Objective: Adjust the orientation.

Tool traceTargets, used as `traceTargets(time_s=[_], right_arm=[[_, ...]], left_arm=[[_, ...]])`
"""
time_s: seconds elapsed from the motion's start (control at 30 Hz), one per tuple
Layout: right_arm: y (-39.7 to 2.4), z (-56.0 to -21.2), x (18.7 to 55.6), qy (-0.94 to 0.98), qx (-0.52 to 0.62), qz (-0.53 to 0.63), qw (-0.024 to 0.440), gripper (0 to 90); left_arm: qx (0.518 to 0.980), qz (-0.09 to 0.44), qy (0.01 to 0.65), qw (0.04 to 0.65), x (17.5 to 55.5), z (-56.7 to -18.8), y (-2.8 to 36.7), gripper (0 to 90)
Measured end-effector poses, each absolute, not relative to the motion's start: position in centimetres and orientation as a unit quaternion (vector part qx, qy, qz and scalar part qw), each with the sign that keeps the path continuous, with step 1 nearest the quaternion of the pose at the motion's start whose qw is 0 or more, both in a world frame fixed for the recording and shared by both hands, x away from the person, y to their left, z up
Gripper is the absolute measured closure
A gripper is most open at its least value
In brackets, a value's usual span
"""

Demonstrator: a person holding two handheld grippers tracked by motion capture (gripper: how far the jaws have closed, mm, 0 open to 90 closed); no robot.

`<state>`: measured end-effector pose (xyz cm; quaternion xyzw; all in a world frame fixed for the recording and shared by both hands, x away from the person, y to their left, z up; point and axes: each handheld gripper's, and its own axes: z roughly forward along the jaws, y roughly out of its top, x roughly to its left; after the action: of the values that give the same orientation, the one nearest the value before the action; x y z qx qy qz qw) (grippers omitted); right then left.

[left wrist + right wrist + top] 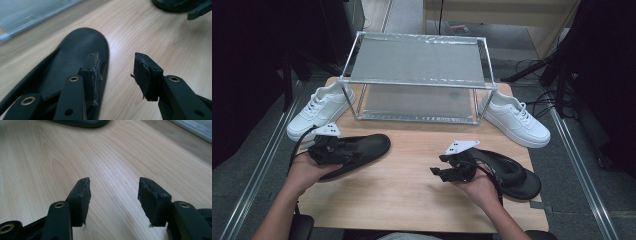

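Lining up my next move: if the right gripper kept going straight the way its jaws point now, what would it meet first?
Probably the black slipper lying ahead across the bare table. The right gripper is open with nothing between its jaws; depth is hard to judge.

Two black slippers, left (357, 150) and right (512, 175); two white sneakers, left (319, 107) and right (514, 120); pale wood-grain bench (412, 170); silver metal rack (417, 75) with grey shelves; black tools, left (329, 150) and right (439, 165), with grey plates.
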<state>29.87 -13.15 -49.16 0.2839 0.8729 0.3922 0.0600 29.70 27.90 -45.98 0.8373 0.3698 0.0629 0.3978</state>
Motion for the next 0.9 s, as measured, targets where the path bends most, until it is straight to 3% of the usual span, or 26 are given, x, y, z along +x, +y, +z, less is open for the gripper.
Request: traceTargets(time_s=[0.07,0.4,0.9], right_arm=[[-13.1,-49.2,29.9,0.874,0.281,0.391,0.061,44.7],[-12.8,-49.4,29.8,0.879,0.278,0.382,0.059,44.7],[-12.4,-49.6,29.6,0.886,0.270,0.372,0.060,44.7]], left_arm=[[0.832,0.077,0.380,0.398,29.9,-46.3,28.9,50.2],[0.838,0.059,0.387,0.381,31.0,-47.7,30.9,56.8],[0.868,0.027,0.346,0.355,32.6,-49.8,29.4,63.4]])
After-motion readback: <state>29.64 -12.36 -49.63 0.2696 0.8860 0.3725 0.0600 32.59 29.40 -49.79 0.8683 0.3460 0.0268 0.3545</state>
